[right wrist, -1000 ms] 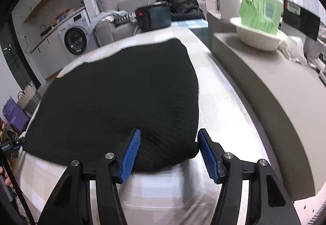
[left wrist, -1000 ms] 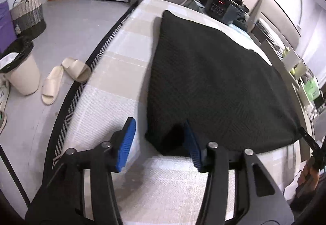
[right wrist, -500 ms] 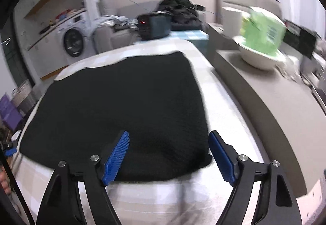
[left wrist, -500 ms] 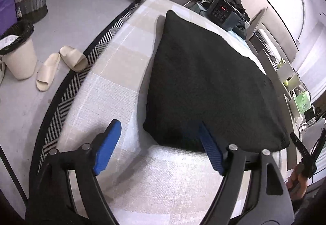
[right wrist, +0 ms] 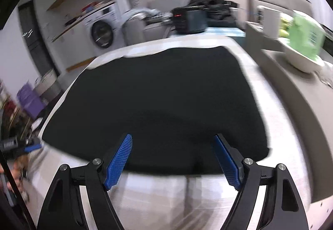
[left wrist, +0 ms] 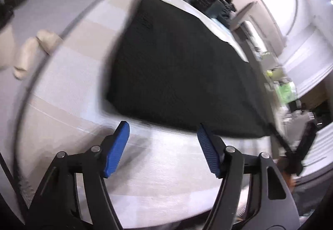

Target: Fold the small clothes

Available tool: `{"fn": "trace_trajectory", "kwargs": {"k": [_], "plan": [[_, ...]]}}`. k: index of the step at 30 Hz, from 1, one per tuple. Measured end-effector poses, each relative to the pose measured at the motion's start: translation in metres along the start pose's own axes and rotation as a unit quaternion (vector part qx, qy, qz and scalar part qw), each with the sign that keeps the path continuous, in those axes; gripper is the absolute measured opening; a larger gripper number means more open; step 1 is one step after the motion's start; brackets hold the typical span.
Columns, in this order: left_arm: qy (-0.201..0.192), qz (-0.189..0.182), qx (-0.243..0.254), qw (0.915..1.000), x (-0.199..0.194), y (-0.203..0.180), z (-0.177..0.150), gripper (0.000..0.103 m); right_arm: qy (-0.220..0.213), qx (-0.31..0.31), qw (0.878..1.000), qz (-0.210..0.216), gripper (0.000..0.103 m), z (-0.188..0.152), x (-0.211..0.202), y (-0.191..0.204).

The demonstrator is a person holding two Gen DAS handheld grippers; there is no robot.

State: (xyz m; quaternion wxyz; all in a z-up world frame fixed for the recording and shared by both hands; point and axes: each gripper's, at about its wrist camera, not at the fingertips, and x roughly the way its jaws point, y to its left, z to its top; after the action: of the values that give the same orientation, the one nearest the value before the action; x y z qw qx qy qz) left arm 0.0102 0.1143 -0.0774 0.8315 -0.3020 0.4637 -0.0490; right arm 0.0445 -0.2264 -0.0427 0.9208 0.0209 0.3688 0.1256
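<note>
Left wrist view: left tool (left wrist: 163,134) spread, nothing betw. the pads, jaws just narrowed a bit; black cloth (left wrist: 179,67) lies flat on the checked counter (left wrist: 72,88), just ahead and slightly right, near edge right by the pad tips. Long axis runs away from the tool toward the far end. Right wrist view: right tool (right wrist: 172,146) spread wide, empty, pads over the cloth's (right wrist: 162,96) near hem. Cloth fills the counter (right wrist: 276,117) ahead; near right corner sits just right of this tool, so right hand's prob. nearer for that corner.
</note>
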Motion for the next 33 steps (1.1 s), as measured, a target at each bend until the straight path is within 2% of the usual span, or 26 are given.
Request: {"fn": "trace_trajectory", "kwargs": {"k": [3,4,8,11,12,13,14,15,17,21,25,29,33], "plan": [[0.02,-0.063,-0.056,0.9962,0.017,0.006,-0.002,0.065,0.002,-0.029,1.0,0.001,0.081,-0.003,0.001,0.016],[0.006,-0.07,-0.069,0.9951,0.018,0.006,0.0,0.065,0.002,-0.03,1.0,0.002,0.081,-0.004,0.001,0.017],[-0.031,-0.066,-0.11,0.9913,0.024,0.006,0.002,0.065,0.01,-0.023,1.0,0.011,0.081,-0.006,0.004,0.016],[-0.058,-0.042,-0.125,0.9896,0.027,-0.001,0.004,0.064,0.016,-0.026,0.999,0.016,0.081,-0.008,0.007,0.021],[-0.064,-0.03,-0.124,0.9898,0.028,-0.003,0.004,0.053,0.019,-0.028,0.999,0.022,0.081,-0.008,0.008,0.023],[-0.067,-0.013,-0.121,0.9903,0.032,-0.005,0.005,0.036,0.021,-0.03,0.999,0.027,0.081,-0.008,0.01,0.026],[-0.067,-0.003,-0.119,0.9906,0.033,-0.007,0.005,0.026,0.024,-0.034,0.999,0.034,0.081,-0.008,0.012,0.032],[-0.067,0.0,-0.118,0.9907,0.036,-0.007,0.006,0.011,0.026,-0.037,0.998,0.039,0.081,-0.008,0.013,0.038],[-0.073,-0.012,-0.126,0.9893,0.037,-0.006,0.005,0.01,0.029,-0.047,0.997,0.057,0.081,-0.009,0.018,0.052],[-0.085,-0.016,-0.109,0.9903,0.027,-0.009,0.006,0.008,0.049,-0.089,0.989,0.106,0.081,-0.009,0.035,0.094],[-0.088,-0.027,-0.101,0.9906,0.02,-0.011,0.01,0.008,0.07,-0.146,0.973,0.167,0.081,-0.014,0.056,0.149],[-0.085,-0.039,-0.101,0.9905,0.016,-0.009,0.016,0.008,0.073,-0.194,0.962,0.177,0.081,-0.017,0.074,0.189],[-0.08,-0.051,-0.108,0.9896,0.016,0.001,0.017,0.007,0.067,-0.232,0.955,0.171,0.079,-0.012,0.089,0.216]]}}
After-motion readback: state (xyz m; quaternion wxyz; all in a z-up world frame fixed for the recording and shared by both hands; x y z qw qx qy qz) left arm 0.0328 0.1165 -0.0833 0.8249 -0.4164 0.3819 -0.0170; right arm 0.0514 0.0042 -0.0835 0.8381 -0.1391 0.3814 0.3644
